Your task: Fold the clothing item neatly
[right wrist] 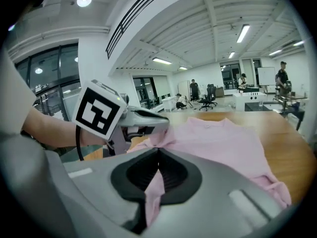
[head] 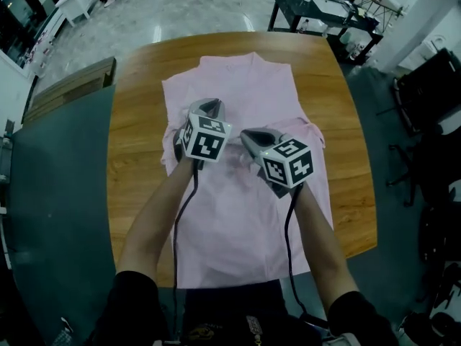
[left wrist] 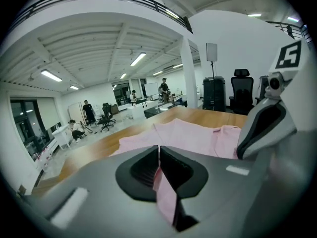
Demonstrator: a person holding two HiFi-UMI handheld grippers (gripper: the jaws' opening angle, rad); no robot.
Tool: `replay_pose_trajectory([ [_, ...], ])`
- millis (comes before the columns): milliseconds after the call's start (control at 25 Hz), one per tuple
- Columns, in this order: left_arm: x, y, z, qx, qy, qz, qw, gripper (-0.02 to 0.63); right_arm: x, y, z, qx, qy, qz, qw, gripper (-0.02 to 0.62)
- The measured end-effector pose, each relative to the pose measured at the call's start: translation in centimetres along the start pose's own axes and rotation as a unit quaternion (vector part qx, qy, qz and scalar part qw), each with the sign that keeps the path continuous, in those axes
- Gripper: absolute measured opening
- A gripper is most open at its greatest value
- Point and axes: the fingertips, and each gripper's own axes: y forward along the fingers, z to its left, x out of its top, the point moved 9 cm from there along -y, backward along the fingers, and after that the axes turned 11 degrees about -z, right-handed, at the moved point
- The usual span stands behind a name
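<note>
A pale pink shirt (head: 245, 215) lies on the wooden table (head: 137, 186), collar at the far end and hem hanging over the near edge. Both sleeves are drawn in over the body. My left gripper (head: 210, 107) hovers over the shirt's middle, shut on a pink fold of the shirt (left wrist: 166, 195) that runs down between its jaws. My right gripper (head: 248, 137) is close beside it on the right, also shut on a strip of the pink shirt (right wrist: 154, 192). In the right gripper view the left gripper (right wrist: 161, 124) is just ahead on the left.
The round-cornered table ends at its right edge (head: 364, 193); dark floor surrounds it. A wooden bench (head: 68, 89) stands to the left, a black desk (head: 324, 13) behind. Office chairs (left wrist: 241, 90) and several people stand far off in the room.
</note>
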Motion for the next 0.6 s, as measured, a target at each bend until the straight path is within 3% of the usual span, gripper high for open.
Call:
replay_pose_trajectory([
  [320, -4.4, 3.5, -6.4, -0.069, 0.002, 0.086, 0.9939, 0.025, -1.5, -3.1, -5.2, -0.013, 0.007, 0.016, 1.0, 0.003],
  [520, -4.3, 2.9, -6.7, -0.09, -0.028, 0.08, 0.9923, 0.125, -0.7, -1.7, -5.6, -0.006, 0.005, 0.016, 1.0, 0.003],
  [600, -3.8, 2.3, -5.9, -0.089, -0.042, 0.068, 0.9928, 0.13, -0.3, -0.8, -5.4, -0.007, 0.003, 0.014, 1.0, 0.003],
])
